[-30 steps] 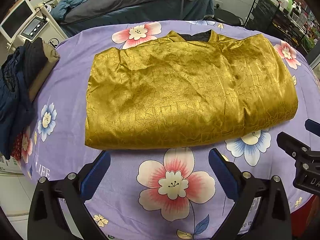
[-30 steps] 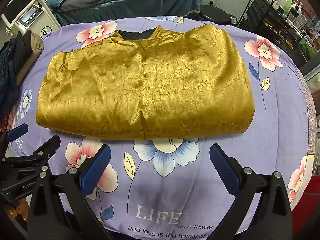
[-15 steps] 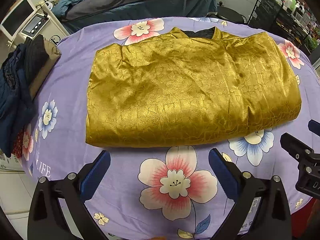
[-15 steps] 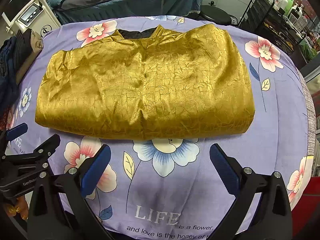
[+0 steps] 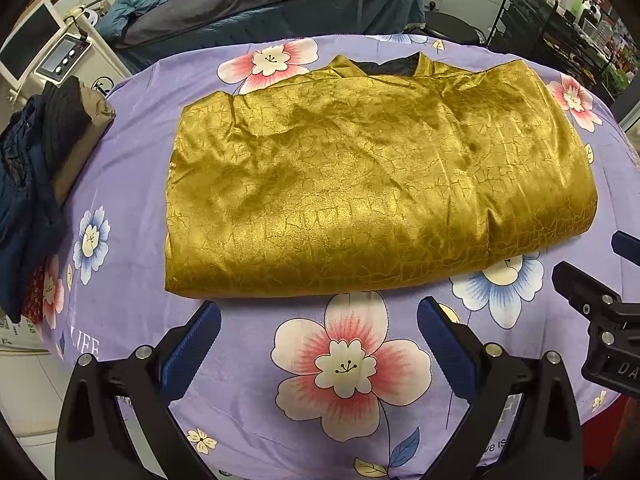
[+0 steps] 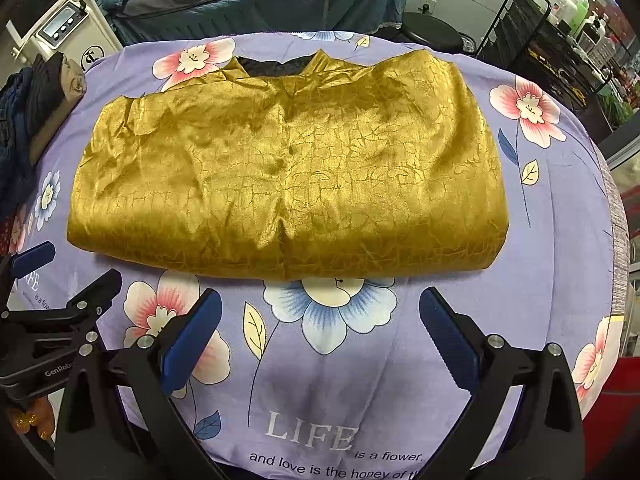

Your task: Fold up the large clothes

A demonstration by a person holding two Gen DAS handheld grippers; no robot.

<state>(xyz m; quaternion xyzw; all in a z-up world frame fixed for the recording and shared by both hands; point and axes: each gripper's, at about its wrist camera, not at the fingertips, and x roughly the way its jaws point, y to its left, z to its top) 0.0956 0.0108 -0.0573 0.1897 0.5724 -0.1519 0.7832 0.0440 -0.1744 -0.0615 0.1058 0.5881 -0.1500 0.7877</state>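
Gold garment (image 5: pixel 372 184) on floral purple sheet (image 5: pixel 132 184)

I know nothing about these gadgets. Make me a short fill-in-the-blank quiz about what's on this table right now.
1. The folded garment on the table is ____ in colour.
2. The left gripper and the right gripper are both ____, holding nothing.
3. The purple tablecloth is printed with ____.
4. The dark pile of clothes lies at the table's ____ edge.

Missing words: gold; open; flowers; left
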